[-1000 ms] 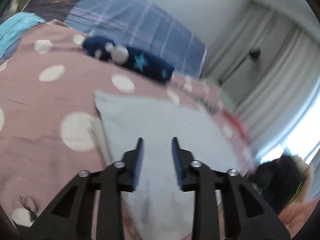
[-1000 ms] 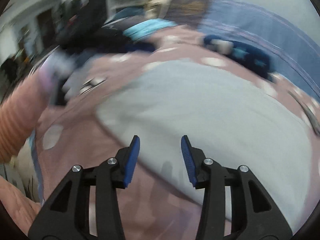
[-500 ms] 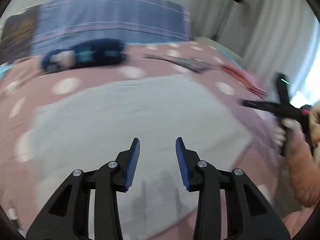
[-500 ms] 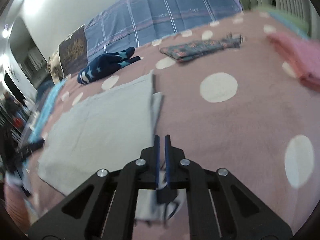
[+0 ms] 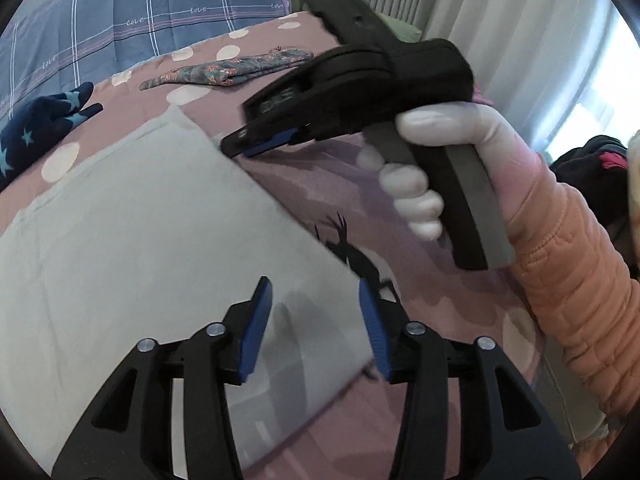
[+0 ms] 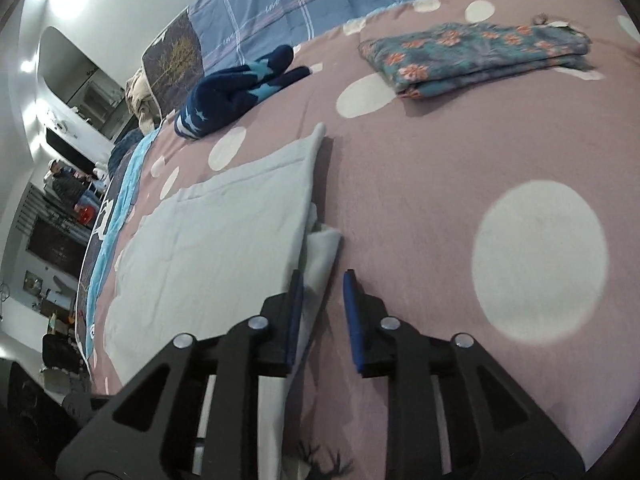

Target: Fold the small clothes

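A pale grey garment (image 5: 140, 240) lies flat on the pink dotted bedspread (image 5: 320, 168). My left gripper (image 5: 316, 320) is open and hovers over the garment's near right corner. My right gripper (image 6: 322, 308) is open, its jaws astride the garment's right edge (image 6: 320, 256), where an under layer pokes out. In the left wrist view the right gripper (image 5: 260, 144) sits at the garment's far right edge, held by a gloved hand (image 5: 440, 168).
A navy star-patterned garment (image 6: 240, 88) lies at the far left of the bed. A folded teal floral cloth (image 6: 480, 56) lies at the far right. A blue plaid quilt (image 6: 304, 4) lies behind them. An orange sleeve (image 5: 568, 260) is at the right.
The right gripper was shut half a second ago and is now open at the garment's edge. The left gripper has swung toward the garment's right corner and stays open.
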`<state>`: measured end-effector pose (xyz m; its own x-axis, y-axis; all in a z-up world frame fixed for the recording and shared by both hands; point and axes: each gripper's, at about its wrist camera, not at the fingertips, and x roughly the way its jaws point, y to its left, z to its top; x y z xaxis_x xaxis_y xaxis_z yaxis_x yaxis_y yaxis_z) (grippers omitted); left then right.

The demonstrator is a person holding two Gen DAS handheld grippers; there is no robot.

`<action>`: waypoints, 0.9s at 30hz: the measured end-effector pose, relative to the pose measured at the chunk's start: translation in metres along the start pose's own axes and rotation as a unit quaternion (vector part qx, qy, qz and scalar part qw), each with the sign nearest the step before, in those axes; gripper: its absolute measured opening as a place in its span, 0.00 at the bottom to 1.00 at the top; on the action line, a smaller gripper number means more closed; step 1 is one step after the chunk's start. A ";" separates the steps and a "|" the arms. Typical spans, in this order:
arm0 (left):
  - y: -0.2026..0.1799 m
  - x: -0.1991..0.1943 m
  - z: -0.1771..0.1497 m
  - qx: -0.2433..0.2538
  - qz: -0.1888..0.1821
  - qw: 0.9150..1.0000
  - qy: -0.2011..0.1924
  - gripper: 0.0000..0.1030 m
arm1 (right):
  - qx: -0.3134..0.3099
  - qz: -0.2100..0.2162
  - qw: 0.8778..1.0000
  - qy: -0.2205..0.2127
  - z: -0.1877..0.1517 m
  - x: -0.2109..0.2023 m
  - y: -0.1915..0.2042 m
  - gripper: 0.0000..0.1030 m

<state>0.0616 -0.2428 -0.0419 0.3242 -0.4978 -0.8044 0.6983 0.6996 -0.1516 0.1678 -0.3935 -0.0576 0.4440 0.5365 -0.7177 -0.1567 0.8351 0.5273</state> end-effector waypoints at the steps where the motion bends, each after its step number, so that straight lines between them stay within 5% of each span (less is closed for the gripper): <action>1: 0.000 0.003 0.003 -0.004 0.002 1.000 0.003 0.47 | 0.000 0.000 1.000 0.005 0.002 0.003 -0.001 0.21; 4: 0.000 0.017 0.010 -0.012 0.019 1.000 0.018 0.47 | 0.005 0.013 1.000 0.008 0.008 0.011 -0.004 0.18; 6: -0.002 0.024 0.007 -0.015 0.029 0.999 0.034 0.47 | 0.007 0.026 1.000 0.001 0.011 0.013 -0.004 0.02; 8: -0.003 0.026 0.005 -0.002 0.037 0.999 0.038 0.44 | 0.008 0.040 0.999 -0.024 0.012 0.006 -0.002 0.02; 10: 0.000 0.022 0.002 0.005 0.039 0.999 0.035 0.31 | -0.004 0.058 0.997 -0.046 0.016 0.000 0.006 0.02; 14: 0.027 0.015 -0.010 -0.032 -0.005 0.999 0.038 0.16 | -0.037 0.053 0.996 -0.055 0.016 -0.003 0.025 0.02; 18: 0.048 0.011 -0.018 -0.078 -0.042 0.996 0.030 0.16 | -0.021 0.063 0.996 -0.055 0.018 0.001 0.011 0.02; 27: 0.042 0.004 -0.030 -0.083 -0.056 0.995 0.018 0.16 | 0.011 0.071 0.996 -0.052 0.015 0.010 -0.009 0.02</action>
<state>0.0733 -0.2005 -0.0687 0.2242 -0.5607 -0.7970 0.6128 0.7171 -0.3321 0.1867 -0.3975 -0.0631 0.5071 0.6326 -0.5854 -0.2059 0.7485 0.6304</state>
